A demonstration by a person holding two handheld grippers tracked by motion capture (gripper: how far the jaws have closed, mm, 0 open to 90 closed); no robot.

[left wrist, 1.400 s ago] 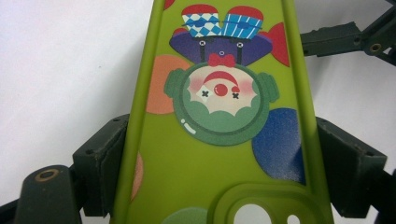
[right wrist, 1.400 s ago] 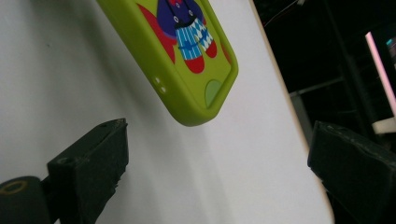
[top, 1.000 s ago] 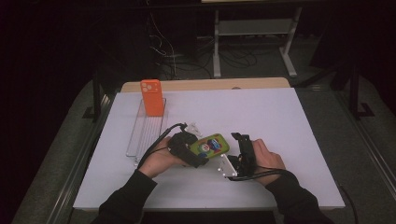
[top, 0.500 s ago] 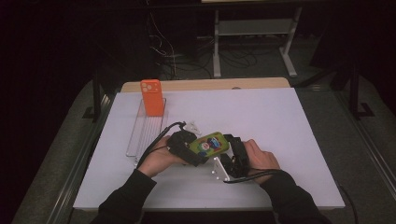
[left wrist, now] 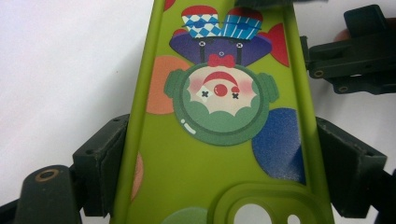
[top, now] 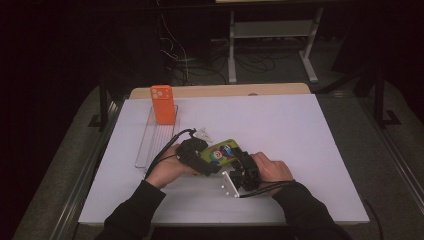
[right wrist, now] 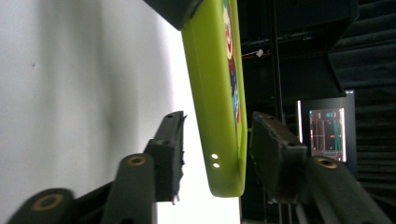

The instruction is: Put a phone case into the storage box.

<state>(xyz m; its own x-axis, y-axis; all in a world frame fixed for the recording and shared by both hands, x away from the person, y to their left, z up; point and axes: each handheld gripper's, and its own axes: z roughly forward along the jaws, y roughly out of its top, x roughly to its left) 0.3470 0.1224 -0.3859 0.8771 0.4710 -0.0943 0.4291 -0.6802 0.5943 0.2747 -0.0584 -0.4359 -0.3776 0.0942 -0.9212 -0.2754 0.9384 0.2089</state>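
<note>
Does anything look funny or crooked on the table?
Nothing looks broken or spilled. The green clown phone case is held up off the white table between both grippers, and the orange phone stands upright at the far end of the clear rack.

in my left gripper view the case (left wrist: 219,154) runs off the top and bottom edges, its camera hole cut short. from above, my grippers cover both its ends, and the small clear thing (top: 202,133) beside it is too tiny to name.
</note>
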